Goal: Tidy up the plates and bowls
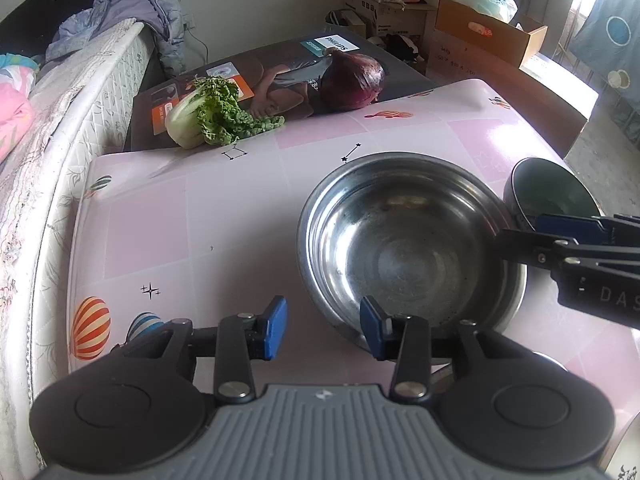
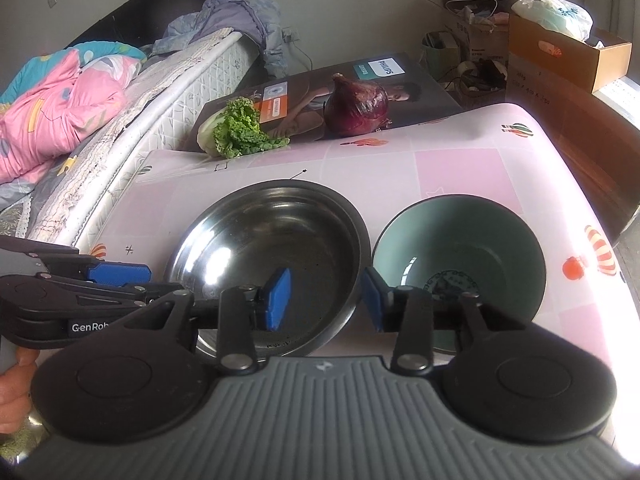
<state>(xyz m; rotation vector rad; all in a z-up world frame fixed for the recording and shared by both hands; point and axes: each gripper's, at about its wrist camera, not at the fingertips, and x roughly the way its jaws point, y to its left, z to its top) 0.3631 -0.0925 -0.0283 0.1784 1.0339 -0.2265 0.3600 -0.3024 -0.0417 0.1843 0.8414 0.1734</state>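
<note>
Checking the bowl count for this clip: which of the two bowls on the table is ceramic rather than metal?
The green bowl, on the right of the steel bowl in the right wrist view; its matte inside is green, while the other is shiny metal.

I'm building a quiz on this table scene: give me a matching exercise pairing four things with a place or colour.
Things:
1. steel bowl
2. ceramic bowl
3. red onion
4. cabbage

Descriptions:
A. dark purple, on the printed box
B. green inside, nearest the table's right edge
C. leafy green, on the near edge of the printed box, left of the onion
D. shiny metal, left of the other bowl

Pairs: 1-D, 2-B, 3-A, 4-C
</note>
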